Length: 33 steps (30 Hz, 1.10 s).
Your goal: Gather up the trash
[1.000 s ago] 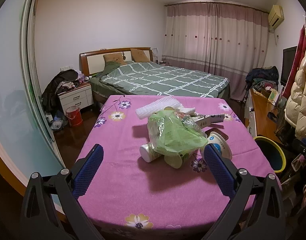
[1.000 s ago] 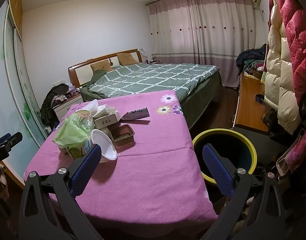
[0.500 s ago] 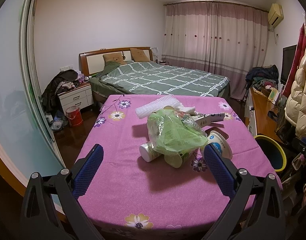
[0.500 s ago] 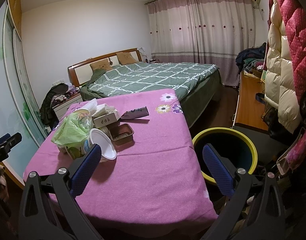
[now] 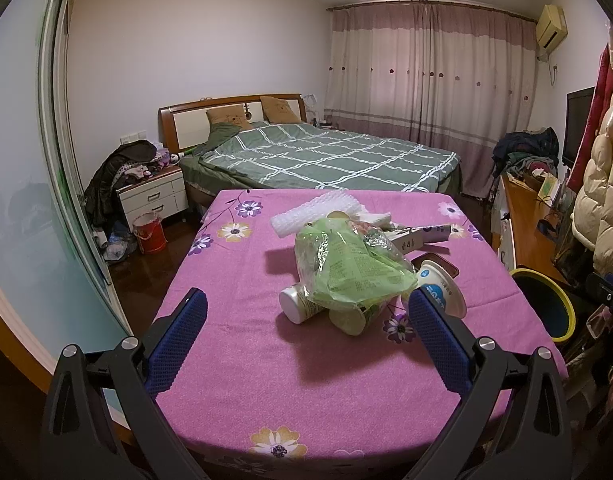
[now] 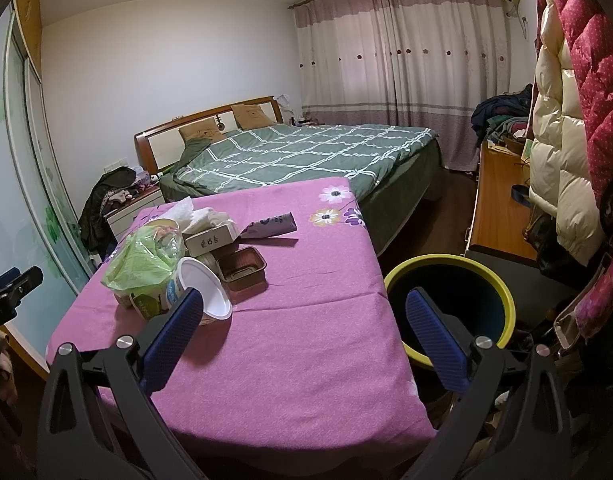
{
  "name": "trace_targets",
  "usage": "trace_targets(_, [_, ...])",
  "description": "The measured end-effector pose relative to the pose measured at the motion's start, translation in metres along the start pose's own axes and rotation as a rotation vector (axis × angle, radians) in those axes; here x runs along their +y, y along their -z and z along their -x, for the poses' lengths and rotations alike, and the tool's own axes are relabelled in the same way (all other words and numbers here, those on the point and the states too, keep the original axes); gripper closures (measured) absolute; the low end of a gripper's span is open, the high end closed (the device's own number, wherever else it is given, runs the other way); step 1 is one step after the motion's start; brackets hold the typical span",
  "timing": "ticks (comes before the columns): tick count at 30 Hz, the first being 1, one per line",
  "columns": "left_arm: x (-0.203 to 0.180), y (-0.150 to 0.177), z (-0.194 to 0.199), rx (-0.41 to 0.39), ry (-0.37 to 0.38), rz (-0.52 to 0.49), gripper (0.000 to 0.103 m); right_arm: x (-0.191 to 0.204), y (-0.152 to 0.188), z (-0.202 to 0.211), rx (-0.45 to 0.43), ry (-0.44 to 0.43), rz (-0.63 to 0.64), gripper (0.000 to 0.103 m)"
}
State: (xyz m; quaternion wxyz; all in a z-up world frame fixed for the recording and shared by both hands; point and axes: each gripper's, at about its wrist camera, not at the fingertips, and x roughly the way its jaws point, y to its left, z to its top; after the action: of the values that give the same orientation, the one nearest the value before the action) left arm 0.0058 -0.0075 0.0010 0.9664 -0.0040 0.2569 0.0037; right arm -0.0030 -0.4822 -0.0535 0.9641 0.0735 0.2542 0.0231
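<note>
A pile of trash lies on the table with the pink flowered cloth [image 5: 234, 364]: a green plastic bag [image 5: 346, 268], a white bottle [image 5: 298, 304], a white cup [image 5: 440, 286], a brown tray [image 6: 242, 268], a small box [image 6: 210, 238], a purple tube [image 6: 270, 226] and white foam wrap [image 5: 314, 212]. A yellow-rimmed trash bin [image 6: 450, 304] stands on the floor right of the table. My left gripper [image 5: 306, 352] is open and empty, in front of the pile. My right gripper [image 6: 302, 340] is open and empty, over the table's right front corner beside the bin.
A bed with a green checked cover [image 5: 326, 156] stands behind the table. A nightstand [image 5: 152, 196] with clothes and a red bucket [image 5: 148, 232] are at the left. A wooden desk [image 6: 502, 200] and hanging coats [image 6: 566, 120] are at the right.
Both views have shifted only slightly; the right gripper has edged a little forward and left. Nothing was grasped or moved.
</note>
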Motion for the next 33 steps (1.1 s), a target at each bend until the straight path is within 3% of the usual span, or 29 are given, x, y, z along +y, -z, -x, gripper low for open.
trace_targets(14, [0.003, 0.001, -0.006, 0.000, -0.017, -0.003, 0.004, 0.009, -0.002, -0.018, 0.015, -0.016, 0.021, 0.006])
trace_targets(30, [0.038, 0.007, -0.033, 0.032, -0.082, 0.033, 0.004, 0.124, -0.037, -0.123, 0.071, -0.243, 0.187, 0.006])
trace_targets(33, [0.041, 0.006, -0.039, 0.039, -0.088, 0.030, 0.004, 0.141, -0.041, -0.149, 0.110, -0.252, 0.209, 0.021])
